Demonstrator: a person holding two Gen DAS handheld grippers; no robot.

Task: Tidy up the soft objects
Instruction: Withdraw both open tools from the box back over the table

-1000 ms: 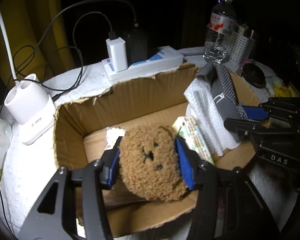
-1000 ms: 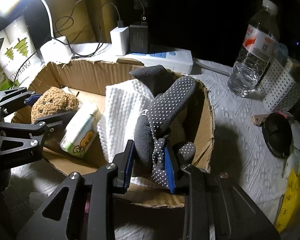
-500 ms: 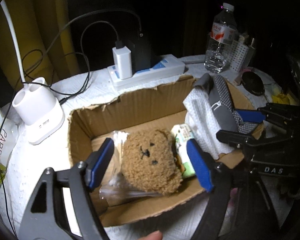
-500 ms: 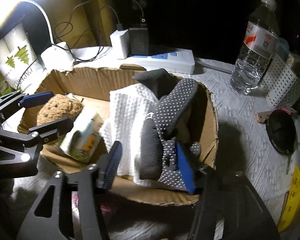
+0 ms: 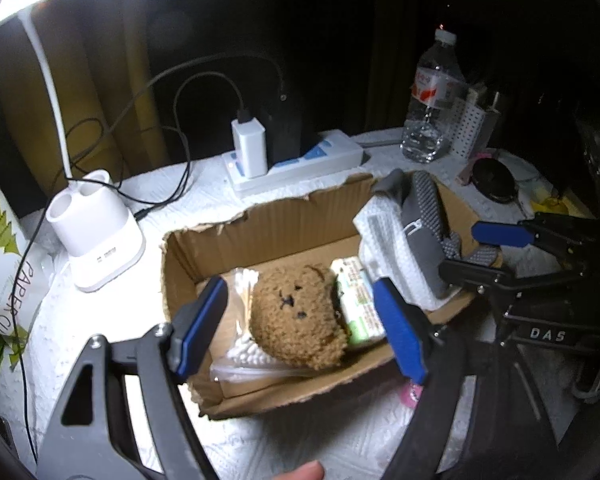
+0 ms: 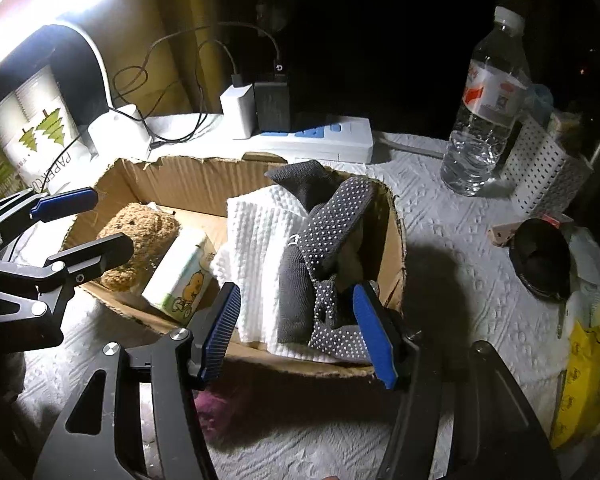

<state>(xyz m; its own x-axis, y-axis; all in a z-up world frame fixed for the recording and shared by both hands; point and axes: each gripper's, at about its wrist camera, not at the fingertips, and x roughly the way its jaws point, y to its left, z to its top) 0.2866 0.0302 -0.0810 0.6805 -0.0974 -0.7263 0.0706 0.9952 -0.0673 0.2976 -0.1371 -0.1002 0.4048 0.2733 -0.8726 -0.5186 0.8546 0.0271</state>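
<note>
Left wrist view:
- The left gripper point(image 5: 300, 322) stands with its jaws spread wide; the blue pads touch nothing.
- A brown plush bear point(image 5: 298, 326) lies inside the cardboard box point(image 5: 260, 228), in the gap between the pads but clear of both.
- Just beside the bear, toward the right, lies a tissue pack point(image 5: 360, 304); on its other side lies a clear bag of white swabs point(image 5: 240, 354).
- A white folded towel point(image 5: 396, 248) and a grey dotted sock point(image 5: 428, 220) fill the right end of the box.
- The right gripper point(image 5: 480, 252) is at the right edge, at the box's right end, its jaws parted.
- Behind the box stand a power strip point(image 5: 300, 164), a white lamp base point(image 5: 96, 236) and a water bottle point(image 5: 432, 104).
- A fingertip point(image 5: 304, 472) shows at the bottom edge.

Right wrist view:
- The right gripper point(image 6: 300, 334) has its jaws apart; the sock point(image 6: 332, 232) and towel point(image 6: 260, 240) lie between the pads, gripped by neither.
- Both rest in the near right part of the box point(image 6: 172, 184), the sock draped against the towel.
- The bear point(image 6: 140, 240) and tissue pack point(image 6: 184, 276) lie in the left part.
- The left gripper point(image 6: 88, 224) has its jaws parted, one finger across the bear in this view.
- The bottle point(image 6: 488, 108) stands well apart, on the white table cover point(image 6: 460, 240).
</note>
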